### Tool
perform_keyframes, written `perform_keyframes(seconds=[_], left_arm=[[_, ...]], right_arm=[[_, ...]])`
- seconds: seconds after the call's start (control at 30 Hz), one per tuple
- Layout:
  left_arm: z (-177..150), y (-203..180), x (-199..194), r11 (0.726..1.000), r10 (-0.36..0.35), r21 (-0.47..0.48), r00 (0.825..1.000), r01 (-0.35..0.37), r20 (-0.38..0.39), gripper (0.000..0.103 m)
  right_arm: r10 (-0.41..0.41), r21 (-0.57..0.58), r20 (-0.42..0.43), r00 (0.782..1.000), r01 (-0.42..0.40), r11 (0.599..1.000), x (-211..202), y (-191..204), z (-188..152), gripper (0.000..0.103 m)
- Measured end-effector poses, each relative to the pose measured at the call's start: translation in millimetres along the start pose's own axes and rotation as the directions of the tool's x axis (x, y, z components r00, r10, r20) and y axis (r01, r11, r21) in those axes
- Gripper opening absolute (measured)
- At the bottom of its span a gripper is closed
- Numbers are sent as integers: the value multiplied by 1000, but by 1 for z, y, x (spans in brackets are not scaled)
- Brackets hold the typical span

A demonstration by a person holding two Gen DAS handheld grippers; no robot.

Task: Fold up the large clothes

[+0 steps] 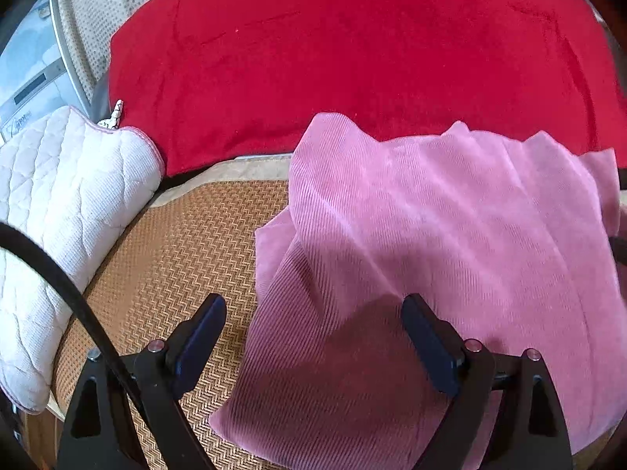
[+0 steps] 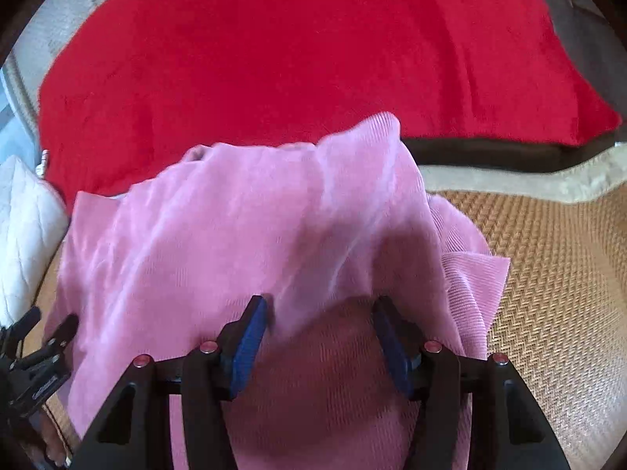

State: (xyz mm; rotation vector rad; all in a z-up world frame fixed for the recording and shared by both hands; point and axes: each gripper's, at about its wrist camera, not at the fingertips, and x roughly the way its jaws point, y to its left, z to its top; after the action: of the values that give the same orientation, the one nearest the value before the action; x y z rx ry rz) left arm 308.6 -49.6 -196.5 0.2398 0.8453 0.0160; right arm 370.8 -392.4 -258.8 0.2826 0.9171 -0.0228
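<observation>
Pink ribbed garment [image 1: 450, 227] is bunched in a loose half-folded heap on the woven mat [image 1: 176, 258], right under and ahead of both grippers, with a big red blanket [image 1: 352, 47] spread beyond it and a white quilted pillow [image 1: 58, 203] off to the left of the left gripper [image 1: 313, 313]. Left gripper is spread wide, hovering over the garment's near left edge, holding nothing. Right gripper [image 2: 319, 309] is also parted with the cloth just under it – looks empty too, though blur makes contact hard to call. My guess for the next bit – pinch one layer at each near edge, pull it taut before flipping, or the fold goes lumpy
</observation>
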Motion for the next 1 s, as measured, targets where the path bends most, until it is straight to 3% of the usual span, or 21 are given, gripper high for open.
perform_keyframes(seconds=[0.2,0.27,0.37,0.4,0.53,0.8,1.0], left_arm=[[-2,-11,-30,995,-93,38,993,91,75,91],[-5,-20,-33,991,-114,70,991,109,69,91],[-14,-39,-26,981,-148,125,989,147,0,91],[-18,-46,-17,978,-142,147,989,147,-45,91],[-15,-45,-15,983,-146,108,988,152,-57,92],[-13,-31,-36,994,-82,73,996,80,31,92],[-16,-18,-51,996,-84,12,995,83,52,92]], right_arm=[[6,-65,39,999,-3,998,-36,11,-20,61],[19,-86,34,999,-16,996,-45,11,-30,61],[9,-123,-5,1000,-10,992,-50,15,-48,61],[3,-130,-18,1000,-5,991,-46,14,-53,60],[-3,-152,-21,1000,0,988,-42,12,-61,61],[-69,-203,52,996,78,976,-70,27,-60,61],[-88,-242,141,986,121,963,-88,36,-58,61]])
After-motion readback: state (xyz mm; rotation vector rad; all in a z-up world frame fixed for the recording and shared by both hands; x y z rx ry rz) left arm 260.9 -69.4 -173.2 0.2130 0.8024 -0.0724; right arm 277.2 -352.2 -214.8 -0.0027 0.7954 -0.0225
